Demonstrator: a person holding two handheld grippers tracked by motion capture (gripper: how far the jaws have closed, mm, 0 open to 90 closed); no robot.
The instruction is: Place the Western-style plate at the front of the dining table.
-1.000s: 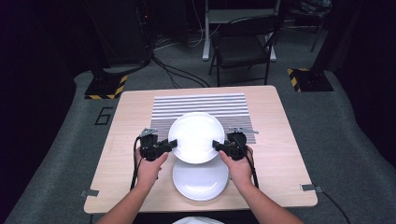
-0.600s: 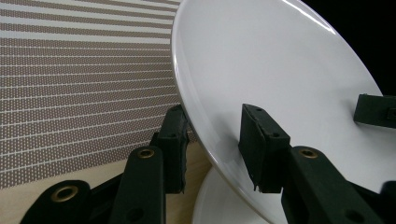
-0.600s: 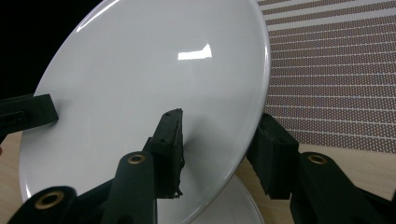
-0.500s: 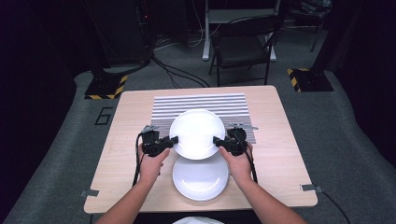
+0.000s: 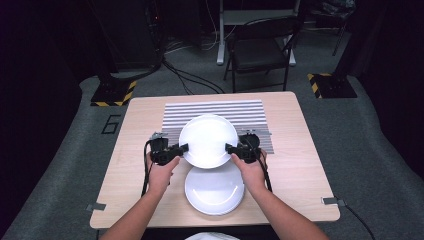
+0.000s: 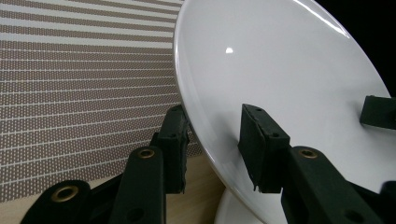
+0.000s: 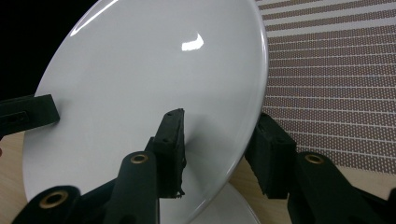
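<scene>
- So there's a white plate (image 5: 208, 140) held up off the table, tilted, with a gripper pinching each side of its rim.
- The left gripper (image 5: 179, 149) has its jaws clamped on the plate's left edge. In the left gripper view you can see one jaw on the top face and the other tucked behind the rim, snug against it.
- The right gripper (image 5: 231, 148) does the same on the opposite edge. The right gripper view shows one jaw pressed on the plate's face and the other behind the rim.
- Each gripper view also catches the tip of the other gripper's jaw on the far edge of the plate.
- Right under the lifted one sits a second white plate (image 5: 215, 192), flat on the wooden table (image 5: 300, 165), close to the person's edge. From above the held plate overlaps its far rim.
- Behind both plates is a striped mat (image 5: 215, 111) spread across the far half of the table; the raised plate hangs over its near edge.
- Past the table there's a dark folding chair (image 5: 260, 50) on the grey floor, well apart from everything else.
</scene>
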